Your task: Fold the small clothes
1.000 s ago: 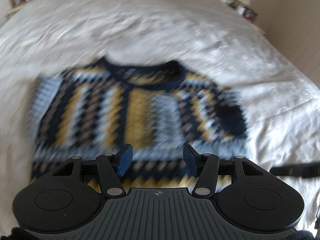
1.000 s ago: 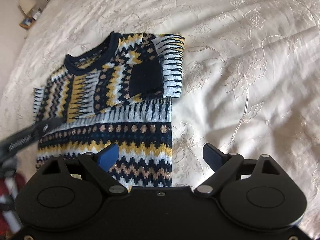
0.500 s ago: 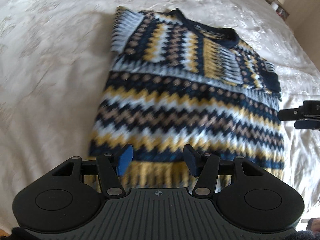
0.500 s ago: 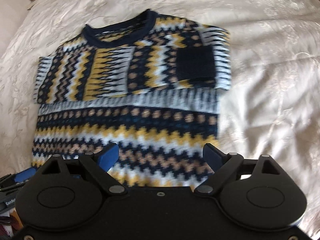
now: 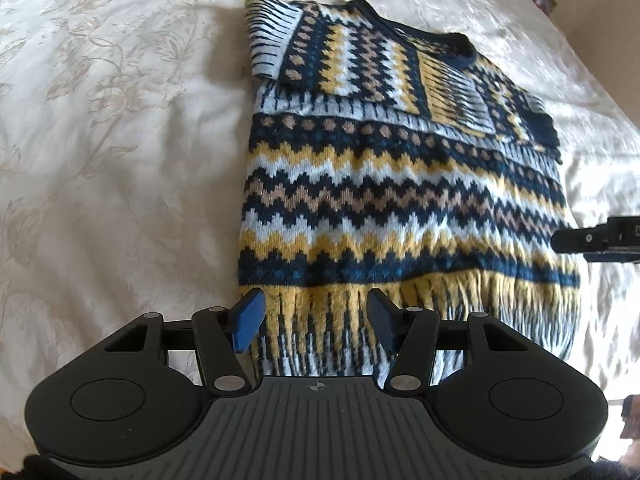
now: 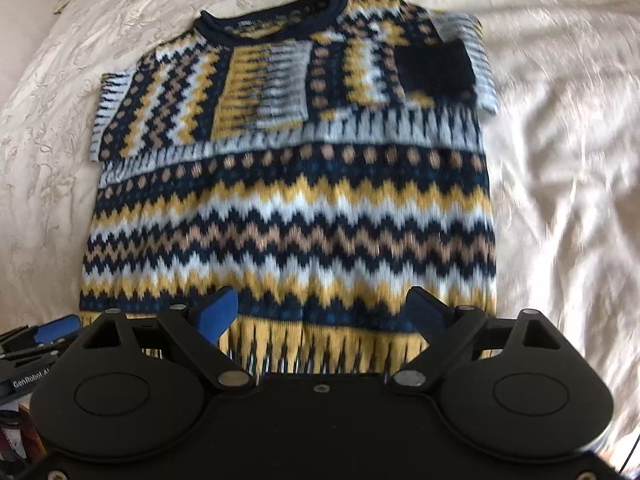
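A bed [image 5: 112, 152] with a cream, flower-patterned cover fills both views, spreading out ahead of and to either side of each gripper. On it lies a sweater [image 6: 288, 208] knitted in navy, yellow, tan and pale blue zigzags, flat, with both sleeves folded in across the chest; its collar [image 6: 272, 24] is at the far end from the grippers and its fringed yellow hem [image 6: 320, 340] is the nearest part.

The right gripper [image 6: 320, 312] hangs over the hem, jaws spread wide, nothing between the pads; sweater fabric shows below the gap. The left gripper [image 5: 316, 316] hangs over the hem's left corner, jaws about half apart, holding nothing; its left pad is above the sweater's left edge and the right pad is over the hem.

In the left view the right gripper's tip pokes in just off the sweater's right edge. Small, blurred items sit at the far bed edges
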`<state>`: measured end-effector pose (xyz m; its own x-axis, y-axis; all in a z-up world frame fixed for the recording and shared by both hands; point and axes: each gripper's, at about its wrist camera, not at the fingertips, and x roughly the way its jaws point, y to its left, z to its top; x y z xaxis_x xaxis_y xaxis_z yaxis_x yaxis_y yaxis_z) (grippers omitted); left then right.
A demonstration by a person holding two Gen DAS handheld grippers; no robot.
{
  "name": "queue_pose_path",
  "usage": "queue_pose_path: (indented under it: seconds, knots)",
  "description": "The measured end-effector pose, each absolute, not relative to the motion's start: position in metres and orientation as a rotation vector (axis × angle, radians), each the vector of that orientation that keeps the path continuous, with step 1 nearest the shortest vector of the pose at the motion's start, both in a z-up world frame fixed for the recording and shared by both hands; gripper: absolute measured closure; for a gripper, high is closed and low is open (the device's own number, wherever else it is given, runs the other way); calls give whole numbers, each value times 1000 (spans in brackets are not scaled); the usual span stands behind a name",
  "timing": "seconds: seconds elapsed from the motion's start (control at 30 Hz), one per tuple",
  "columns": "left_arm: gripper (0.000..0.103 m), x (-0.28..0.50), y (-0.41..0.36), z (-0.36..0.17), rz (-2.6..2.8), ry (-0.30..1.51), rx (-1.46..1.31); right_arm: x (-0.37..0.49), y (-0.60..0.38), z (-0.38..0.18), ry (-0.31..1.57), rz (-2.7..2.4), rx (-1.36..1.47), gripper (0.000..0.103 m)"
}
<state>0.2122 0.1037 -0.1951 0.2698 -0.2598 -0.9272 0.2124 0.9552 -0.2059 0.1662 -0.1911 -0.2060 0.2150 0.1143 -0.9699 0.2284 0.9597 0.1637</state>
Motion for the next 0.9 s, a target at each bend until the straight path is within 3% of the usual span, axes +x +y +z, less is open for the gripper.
queue_pose_path:
  seconds: [0.7, 0.9]
  knots:
    - [47, 142, 120, -199, -295, 1230, -100, 71, -202, -223, 1346, -75, 308, 11]
    - [36, 110, 114, -189, -284, 1176, -89, 42, -206, -210, 1249, -25, 326, 12]
